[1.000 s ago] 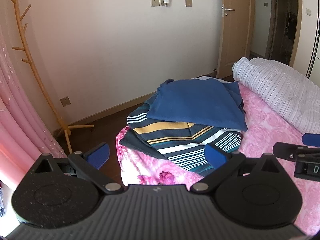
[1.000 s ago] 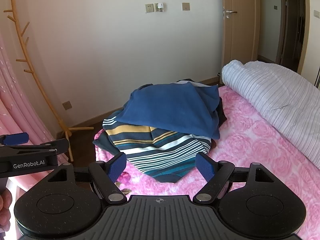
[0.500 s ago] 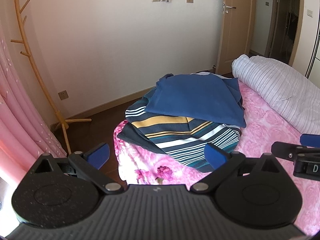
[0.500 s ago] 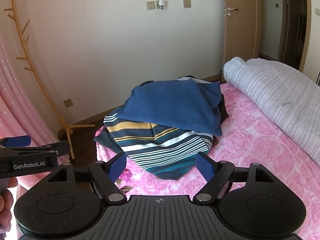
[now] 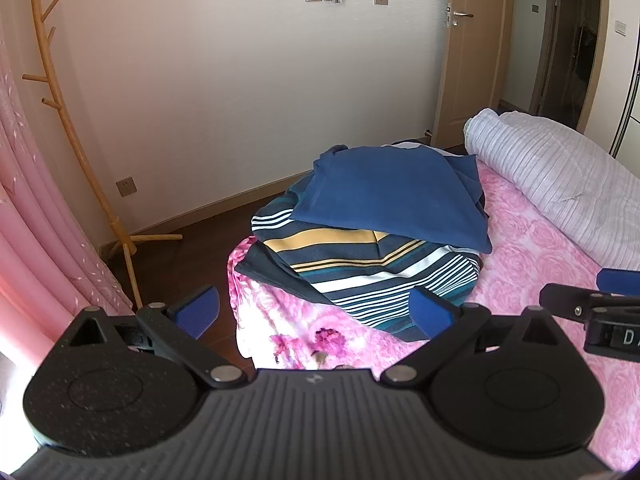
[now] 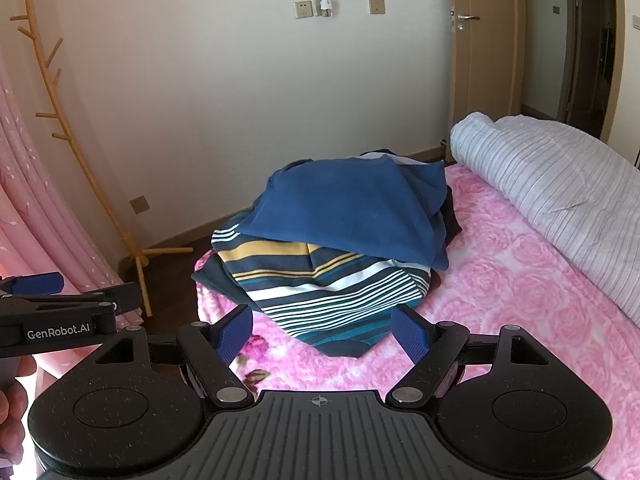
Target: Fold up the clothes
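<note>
- The bed (image 6: 532, 280), under a pink rose-print cover, fills the right and near part of both views; its near-left corner ends above dark floor.
- A rolled, pale striped quilt (image 6: 560, 176) lies along the bed's far-right side.
- Pink curtains (image 5: 36, 216) hang at the far left, with a wooden coat stand (image 5: 76, 136) just to their right against the white wall.
- The pile of clothes (image 6: 332, 256) sits on the bed's left corner, ahead of both tools: a plain blue garment (image 5: 392, 196) on top, a striped garment (image 5: 368, 272) in navy, yellow, teal and white beneath, and dark cloth poking out at the pile's edges.
- A wooden door (image 6: 480, 40) stands at the far right, its lever handle facing into the room.
- The left gripper (image 5: 316, 312) is spread wide and empty, near the bed's corner and short of the pile.
- The right gripper (image 6: 324, 334) is likewise spread apart with nothing in it, its blue pads either side of the pile's near edge without touching it.
- Lettering "GenRobot.AI" reads on the left tool's side in the right wrist view; on the right tool, at the edge of the left wrist view, only "DA" shows.
- Switch plates sit high on the wall, a socket low near the stand.
</note>
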A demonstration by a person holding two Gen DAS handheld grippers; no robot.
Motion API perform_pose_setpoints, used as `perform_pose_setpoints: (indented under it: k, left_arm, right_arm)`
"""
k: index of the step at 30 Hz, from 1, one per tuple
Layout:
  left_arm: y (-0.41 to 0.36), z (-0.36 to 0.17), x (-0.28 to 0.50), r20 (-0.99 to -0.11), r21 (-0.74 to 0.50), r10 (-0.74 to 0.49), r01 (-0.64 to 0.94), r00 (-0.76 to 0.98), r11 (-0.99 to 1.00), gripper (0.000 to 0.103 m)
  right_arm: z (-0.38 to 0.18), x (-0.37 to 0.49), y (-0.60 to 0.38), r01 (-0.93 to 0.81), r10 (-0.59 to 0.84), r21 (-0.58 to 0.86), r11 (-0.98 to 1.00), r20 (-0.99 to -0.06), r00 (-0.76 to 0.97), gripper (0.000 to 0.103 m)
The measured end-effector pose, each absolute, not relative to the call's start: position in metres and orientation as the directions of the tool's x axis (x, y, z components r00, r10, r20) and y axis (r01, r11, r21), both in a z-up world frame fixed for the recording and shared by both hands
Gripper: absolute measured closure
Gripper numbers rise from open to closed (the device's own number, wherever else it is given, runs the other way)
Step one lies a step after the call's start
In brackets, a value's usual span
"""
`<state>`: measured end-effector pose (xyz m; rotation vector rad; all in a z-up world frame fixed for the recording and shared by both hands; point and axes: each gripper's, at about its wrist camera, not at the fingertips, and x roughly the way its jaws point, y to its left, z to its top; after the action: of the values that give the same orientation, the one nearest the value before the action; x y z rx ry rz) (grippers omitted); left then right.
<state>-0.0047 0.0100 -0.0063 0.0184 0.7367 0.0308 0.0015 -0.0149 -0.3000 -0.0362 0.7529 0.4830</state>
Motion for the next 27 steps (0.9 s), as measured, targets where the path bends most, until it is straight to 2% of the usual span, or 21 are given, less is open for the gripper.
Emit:
perform_pose_setpoints:
  k: [27]
  left_arm:
    - [0.0029,-0.0062,-0.0068,-0.675,0.030,0.055,-0.047,0.736,0.998,0.003]
  right_arm:
    - [-0.2945,0.0047,-0.0212,-0.447,0.418,0.141,0.884,-0.667,0.617,0.024]
